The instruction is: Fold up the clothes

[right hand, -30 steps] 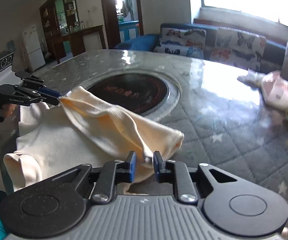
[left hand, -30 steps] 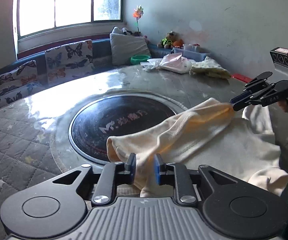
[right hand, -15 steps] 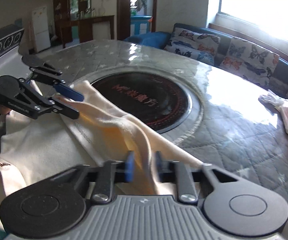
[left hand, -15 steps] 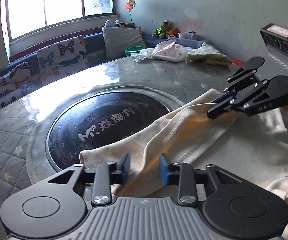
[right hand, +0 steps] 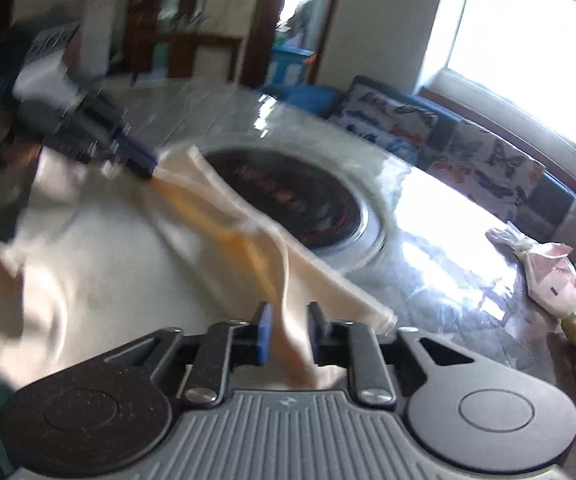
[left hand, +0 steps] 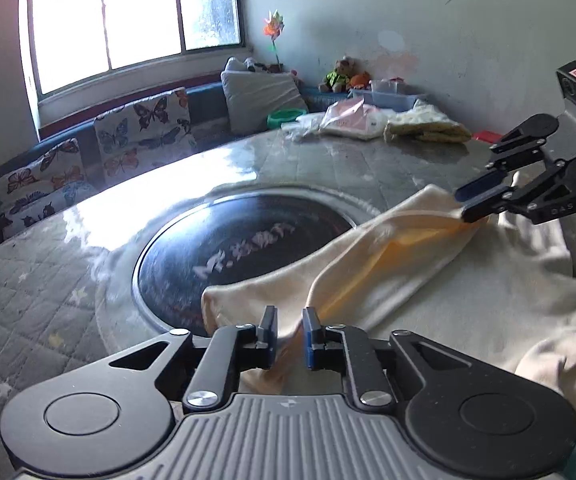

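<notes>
A cream garment [left hand: 468, 304] lies spread on the table, one edge lifted into a fold.

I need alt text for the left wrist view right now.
The left gripper has a fold of the cream cotton garment between its fingers, jaws slightly apart. Across the round grey quilted table, the right gripper holds the fold's far end.
</notes>
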The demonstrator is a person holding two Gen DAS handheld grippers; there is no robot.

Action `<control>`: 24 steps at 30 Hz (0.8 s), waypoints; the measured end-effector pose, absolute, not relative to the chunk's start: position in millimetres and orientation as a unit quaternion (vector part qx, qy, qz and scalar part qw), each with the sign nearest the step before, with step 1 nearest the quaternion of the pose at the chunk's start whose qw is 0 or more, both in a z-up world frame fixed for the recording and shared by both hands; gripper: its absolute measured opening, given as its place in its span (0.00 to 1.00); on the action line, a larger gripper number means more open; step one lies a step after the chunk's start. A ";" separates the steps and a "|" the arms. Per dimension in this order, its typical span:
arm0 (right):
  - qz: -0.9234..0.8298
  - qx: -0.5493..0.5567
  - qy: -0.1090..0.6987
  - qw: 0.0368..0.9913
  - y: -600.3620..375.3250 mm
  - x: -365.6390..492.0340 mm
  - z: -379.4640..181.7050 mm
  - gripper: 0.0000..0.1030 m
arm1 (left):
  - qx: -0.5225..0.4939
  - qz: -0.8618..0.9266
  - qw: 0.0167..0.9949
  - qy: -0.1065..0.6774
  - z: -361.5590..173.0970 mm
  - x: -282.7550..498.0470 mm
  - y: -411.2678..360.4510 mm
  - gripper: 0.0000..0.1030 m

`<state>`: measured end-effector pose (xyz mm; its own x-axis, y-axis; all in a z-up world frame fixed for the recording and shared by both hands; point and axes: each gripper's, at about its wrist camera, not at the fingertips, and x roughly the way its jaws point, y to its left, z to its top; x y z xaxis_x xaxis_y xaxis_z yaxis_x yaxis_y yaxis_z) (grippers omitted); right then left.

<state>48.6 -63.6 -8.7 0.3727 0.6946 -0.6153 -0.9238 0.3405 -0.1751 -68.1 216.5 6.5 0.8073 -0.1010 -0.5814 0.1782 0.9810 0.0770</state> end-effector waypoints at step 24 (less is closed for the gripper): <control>0.549 -0.256 0.245 0.757 -72.6 42.1 -5.3 0.15 | 0.060 -0.057 0.947 0.310 5.7 -86.3 225.7 0.15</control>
<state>42.1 -72.6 -5.3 0.2767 0.7050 -0.6530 -0.9567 0.2658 -0.1184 -86.3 225.7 5.7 0.8014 -0.0702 -0.5940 0.1440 0.9865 0.0778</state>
